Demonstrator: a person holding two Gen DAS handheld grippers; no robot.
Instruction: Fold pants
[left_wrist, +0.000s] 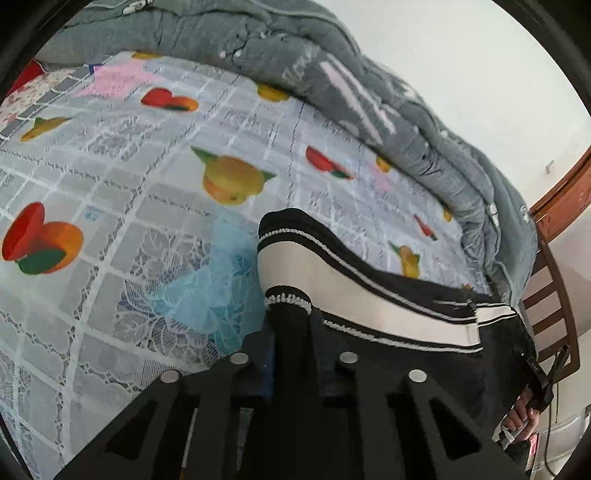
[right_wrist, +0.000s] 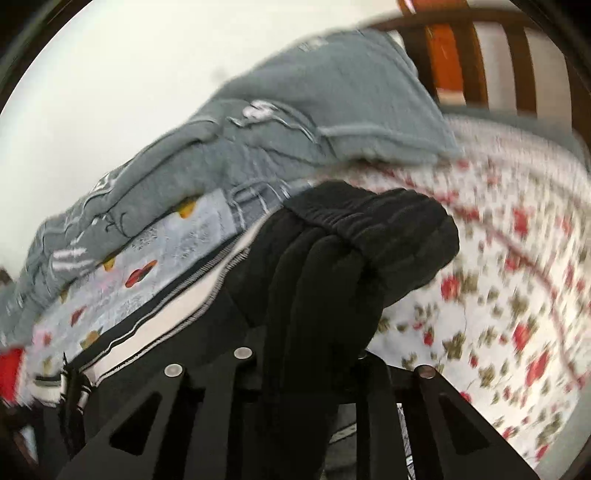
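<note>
The pants (left_wrist: 369, 295) are black with a white side stripe edged in thin black and white lines. My left gripper (left_wrist: 291, 332) is shut on their hem end, which stands up between the fingers above the bed. In the right wrist view my right gripper (right_wrist: 306, 350) is shut on the bunched black elastic waistband (right_wrist: 369, 236). The striped leg (right_wrist: 166, 317) stretches away to the left from it. The right wrist view is blurred. The other hand and its gripper (left_wrist: 532, 398) show at the right edge of the left wrist view.
The bed has a grey checked sheet with fruit prints (left_wrist: 147, 166) and a white sheet with red flowers (right_wrist: 498, 277). A rumpled grey quilt (left_wrist: 369, 85) lies along the far side by the white wall. A wooden slatted headboard (right_wrist: 480, 55) stands at the bed's end.
</note>
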